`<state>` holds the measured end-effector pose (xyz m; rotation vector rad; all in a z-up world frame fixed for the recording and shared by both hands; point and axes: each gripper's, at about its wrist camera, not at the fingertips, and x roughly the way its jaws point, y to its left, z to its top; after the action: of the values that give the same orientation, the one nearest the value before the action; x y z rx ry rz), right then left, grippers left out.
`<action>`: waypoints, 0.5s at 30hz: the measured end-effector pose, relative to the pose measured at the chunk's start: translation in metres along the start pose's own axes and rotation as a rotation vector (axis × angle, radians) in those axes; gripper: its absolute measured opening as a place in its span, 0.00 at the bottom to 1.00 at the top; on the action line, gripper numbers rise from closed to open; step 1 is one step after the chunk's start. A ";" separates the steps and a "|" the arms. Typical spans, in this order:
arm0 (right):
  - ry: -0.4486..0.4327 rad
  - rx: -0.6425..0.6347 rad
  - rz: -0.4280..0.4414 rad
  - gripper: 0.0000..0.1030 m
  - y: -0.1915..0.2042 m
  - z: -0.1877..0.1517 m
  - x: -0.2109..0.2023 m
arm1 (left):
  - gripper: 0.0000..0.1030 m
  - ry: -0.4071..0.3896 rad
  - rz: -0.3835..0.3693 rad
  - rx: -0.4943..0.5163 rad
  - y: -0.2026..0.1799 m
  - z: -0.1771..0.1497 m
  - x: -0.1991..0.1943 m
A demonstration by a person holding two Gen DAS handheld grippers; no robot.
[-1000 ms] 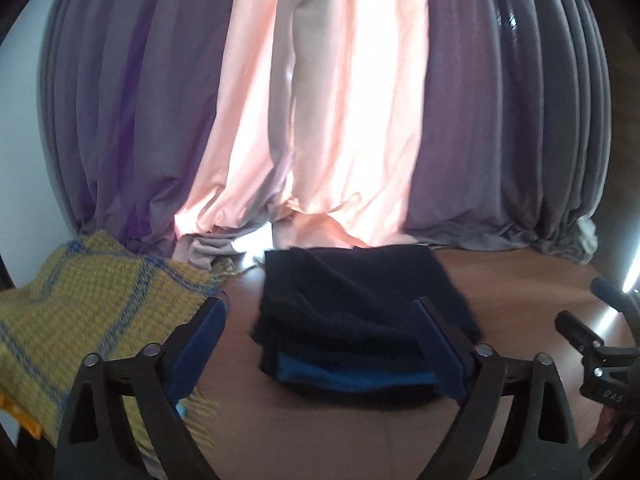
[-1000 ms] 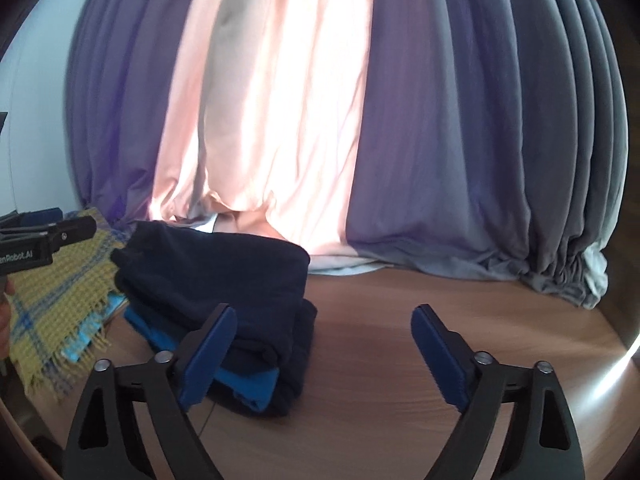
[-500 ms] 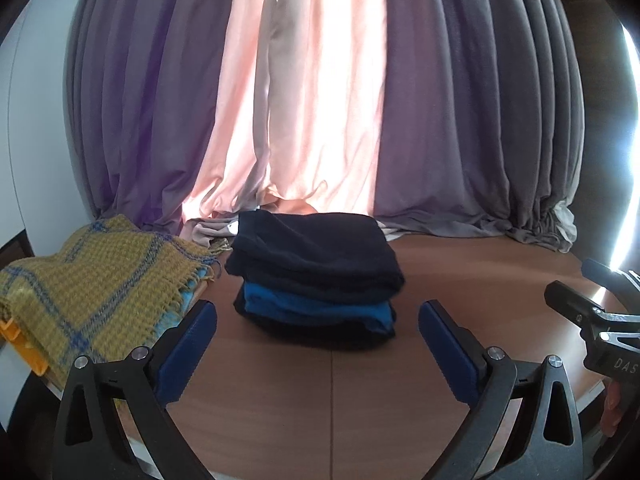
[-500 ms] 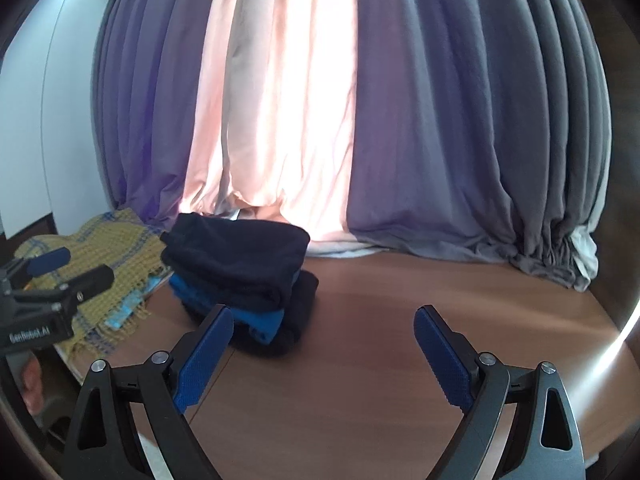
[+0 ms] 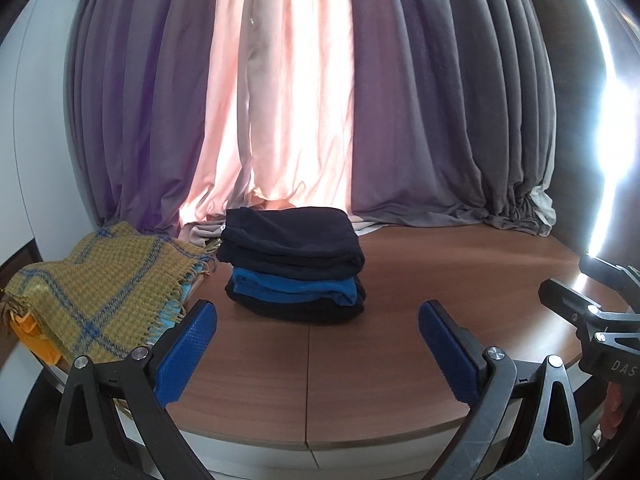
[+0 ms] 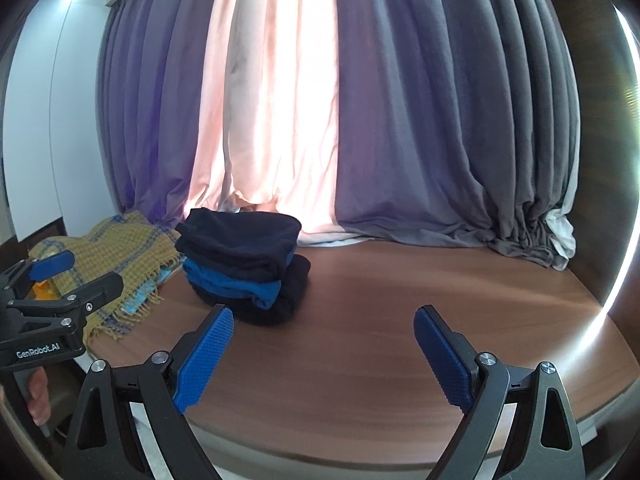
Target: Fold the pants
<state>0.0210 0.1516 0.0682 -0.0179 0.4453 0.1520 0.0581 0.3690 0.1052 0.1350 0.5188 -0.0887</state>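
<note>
So the stack of folded dark navy and blue pants (image 5: 294, 264) sits on the brown wooden table (image 5: 440, 280), right beside a yellow plaid fringed blanket (image 5: 100, 284). Left gripper (image 5: 316, 344) and right gripper (image 6: 320, 356) both hang back, jaws wide apart, nothing between them.

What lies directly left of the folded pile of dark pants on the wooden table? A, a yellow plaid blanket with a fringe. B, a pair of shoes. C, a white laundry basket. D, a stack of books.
A: a yellow plaid blanket with a fringed edge lies on the table just left of the folded pants.
</note>
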 end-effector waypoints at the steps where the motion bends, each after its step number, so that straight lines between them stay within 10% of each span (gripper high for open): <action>1: -0.001 0.001 -0.002 0.90 -0.001 -0.002 -0.004 | 1.00 0.000 0.001 0.000 -0.002 -0.001 -0.003; 15: 0.001 -0.002 -0.014 0.90 -0.015 -0.015 -0.038 | 1.00 0.009 -0.011 -0.005 -0.020 -0.013 -0.030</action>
<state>-0.0176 0.1305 0.0706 -0.0225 0.4454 0.1387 0.0231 0.3523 0.1070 0.1274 0.5291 -0.0973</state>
